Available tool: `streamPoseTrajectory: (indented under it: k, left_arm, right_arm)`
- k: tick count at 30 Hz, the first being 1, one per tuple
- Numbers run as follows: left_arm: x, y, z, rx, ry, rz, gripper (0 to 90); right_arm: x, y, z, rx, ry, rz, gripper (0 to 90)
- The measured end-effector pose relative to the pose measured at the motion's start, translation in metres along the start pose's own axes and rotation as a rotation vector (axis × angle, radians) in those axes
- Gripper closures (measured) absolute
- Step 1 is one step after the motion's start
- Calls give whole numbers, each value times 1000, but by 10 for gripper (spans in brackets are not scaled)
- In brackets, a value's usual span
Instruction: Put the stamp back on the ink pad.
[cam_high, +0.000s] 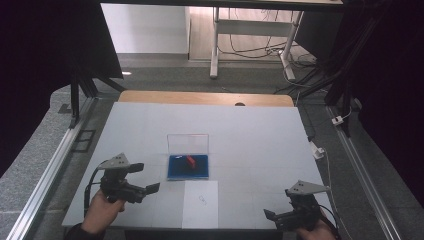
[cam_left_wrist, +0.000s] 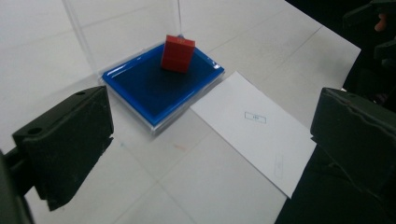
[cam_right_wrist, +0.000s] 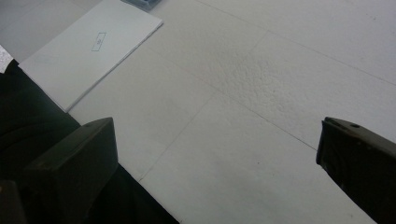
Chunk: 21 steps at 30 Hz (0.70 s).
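From the high view, a blue tray (cam_high: 187, 172) with a clear lid (cam_high: 187, 142) standing upright at its far edge sits mid-table; a small red block (cam_high: 190, 161) stands in it toward the far side. A white paper sheet (cam_high: 200, 204) lies just near of the tray. The left gripper (cam_high: 145, 179) hovers left of the tray, the right gripper (cam_high: 272, 216) at the near right corner, well apart from it.

In the left gripper view, the jaws stand wide apart and empty; the red block (cam_left_wrist: 177, 53) is a squarish brick, upright on the glossy blue tray (cam_left_wrist: 140, 93), the sheet (cam_left_wrist: 254, 128) beside it.

In the right gripper view, the jaws are also spread, over bare white table (cam_right_wrist: 261, 93), the sheet (cam_right_wrist: 88, 51) far left.
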<state>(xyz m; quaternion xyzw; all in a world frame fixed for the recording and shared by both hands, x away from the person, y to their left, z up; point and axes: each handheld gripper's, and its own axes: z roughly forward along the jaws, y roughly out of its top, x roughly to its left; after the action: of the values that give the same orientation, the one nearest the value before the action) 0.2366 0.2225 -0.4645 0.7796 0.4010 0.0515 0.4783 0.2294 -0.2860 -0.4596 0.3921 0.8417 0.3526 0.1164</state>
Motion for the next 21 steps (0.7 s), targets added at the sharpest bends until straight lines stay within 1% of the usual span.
streamPoseTrajectory:
  k: [7, 11, 14, 16, 18, 20, 21]
  left_arm:
    - [1, -23, -22, 3, 50, -28, 0]
    - [1, -36, -35, 1, 94, -35, 0]
    - [3, -44, -42, 9, 121, -50, 0]
    - [4, -48, -45, 23, 138, -60, 0]
    - [4, -50, -50, 15, 147, -66, 0]
    - [3, -52, -52, 41, 178, -66, 3]
    - [2, -53, -53, 45, 184, -66, 3]
  right_arm:
    - [0, 0, 0, 1, -4, 2, 0]
    - [-1, 0, 0, -3, -6, 12, 0]
    - [-1, 0, 0, -2, -8, 15, 0]
    - [0, 0, 0, -1, -10, 13, 0]
    - [0, 0, 0, 2, -11, 11, 0]
    - [0, 0, 1, 5, -11, 10, 0]
    - [0, 1, 0, 6, -11, 9, 0]
